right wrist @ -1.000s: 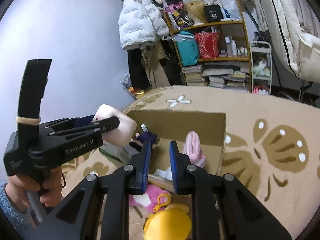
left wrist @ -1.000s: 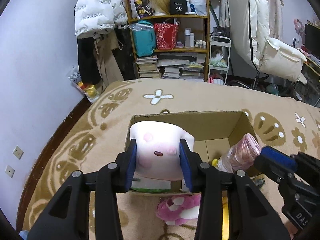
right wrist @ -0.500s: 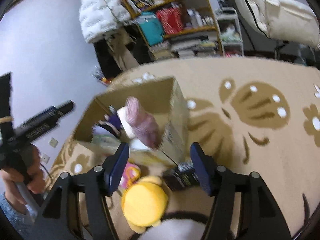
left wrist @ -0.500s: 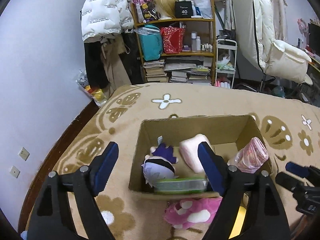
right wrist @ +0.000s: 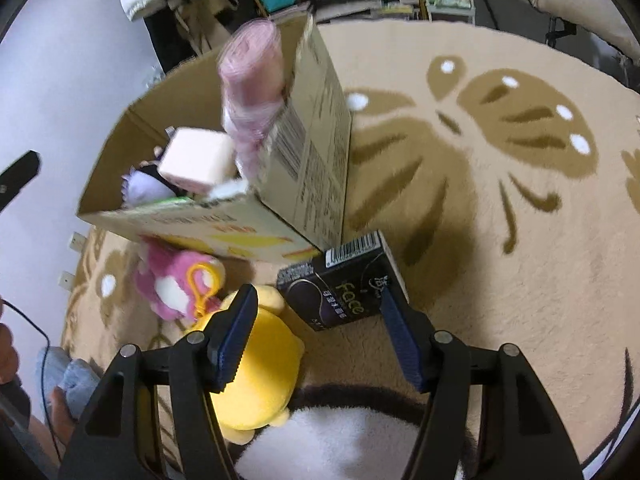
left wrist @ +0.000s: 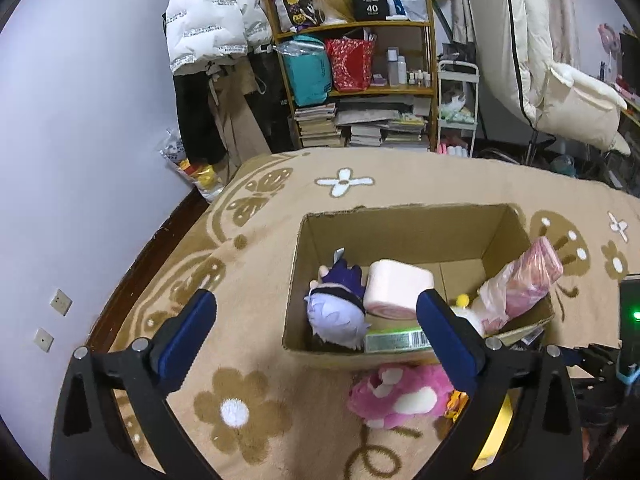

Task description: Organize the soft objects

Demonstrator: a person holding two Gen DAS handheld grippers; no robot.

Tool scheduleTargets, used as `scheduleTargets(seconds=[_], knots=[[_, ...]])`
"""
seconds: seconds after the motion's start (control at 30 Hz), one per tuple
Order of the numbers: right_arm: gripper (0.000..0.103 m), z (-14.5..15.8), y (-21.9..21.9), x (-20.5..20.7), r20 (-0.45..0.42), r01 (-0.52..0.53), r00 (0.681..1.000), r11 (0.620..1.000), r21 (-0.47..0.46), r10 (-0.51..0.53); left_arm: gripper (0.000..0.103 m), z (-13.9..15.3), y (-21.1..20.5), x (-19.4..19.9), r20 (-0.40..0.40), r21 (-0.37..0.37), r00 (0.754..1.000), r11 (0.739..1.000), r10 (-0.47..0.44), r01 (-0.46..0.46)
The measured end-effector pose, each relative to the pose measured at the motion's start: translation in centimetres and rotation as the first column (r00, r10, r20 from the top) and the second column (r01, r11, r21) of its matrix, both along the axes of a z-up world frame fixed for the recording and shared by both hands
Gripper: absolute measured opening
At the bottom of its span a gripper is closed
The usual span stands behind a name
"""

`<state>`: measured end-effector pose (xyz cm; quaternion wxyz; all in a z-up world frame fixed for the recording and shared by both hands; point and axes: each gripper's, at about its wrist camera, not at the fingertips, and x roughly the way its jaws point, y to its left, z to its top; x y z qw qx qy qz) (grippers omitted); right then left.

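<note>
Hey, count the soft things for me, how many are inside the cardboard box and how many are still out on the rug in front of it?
Inside the box: 3 – purple-haired doll, pink cube plush, bagged pink roll.
On the rug: 2 – pink plush, yellow plush.
Total: 5

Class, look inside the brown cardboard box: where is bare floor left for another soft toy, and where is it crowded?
Bare floor shows in the brown cardboard box along its far wall, behind the pale pink cube cushion. The near side is crowded: purple-haired plush doll, green packet, pink bagged roll leaning in the right corner.
</note>
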<state>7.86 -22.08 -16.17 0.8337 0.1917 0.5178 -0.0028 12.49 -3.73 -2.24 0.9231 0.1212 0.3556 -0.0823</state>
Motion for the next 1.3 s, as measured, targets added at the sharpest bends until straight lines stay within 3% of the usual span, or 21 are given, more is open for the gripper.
scheduleTargets(seconds=[0.27,0.33,0.43,0.57,0.73,1.0,1.13,1.3], knots=[[0.068,-2.0,-0.8,1.6,-0.022,0.024,0.999,0.998,-0.055,-0.026,0.100,0.1,0.7,-0.1,-0.026,-0.026,1.000,0.999,0.019,-0.019],[0.061,-2.5,-1.5,1.6,-0.045,0.050,0.998,0.998,-0.025,-0.051,0.100,0.2,0.9,-0.1,-0.026,-0.024,0.999,0.999,0.028,-0.028],[0.024,-2.8,-2.3,1.2,-0.055,0.071,0.996,0.997,-0.006,-0.071,0.100,0.2,1.2,-0.2,-0.029,-0.023,0.999,0.999,0.042,-0.043],[0.023,-1.9,-2.6,0.6,-0.009,0.067,0.998,0.998,0.022,-0.067,0.100,0.3,1.9,-0.3,-0.034,-0.038,0.997,0.997,0.065,-0.066],[0.023,1.1,-3.1,-0.9,0.095,0.107,0.990,0.994,-0.021,-0.105,0.100,0.8,2.7,-1.1,-0.023,-0.065,0.996,0.994,0.085,-0.087],[0.023,8.2,-3.5,-2.7,0.357,0.151,0.923,0.988,0.015,-0.147,0.100,1.5,2.4,-1.9,0.010,-0.054,0.997,0.996,0.071,-0.071],[0.023,11.5,-1.8,-2.0,0.465,0.098,0.881,0.995,-0.002,-0.085,0.100,1.8,2.4,-2.2,0.016,-0.064,0.998,0.996,0.068,-0.067],[0.023,13.2,1.5,0.2,0.492,-0.005,0.870,0.999,-0.050,0.029,0.100,2.0,2.6,-2.3,0.021,-0.074,0.997,0.995,0.071,-0.069]])
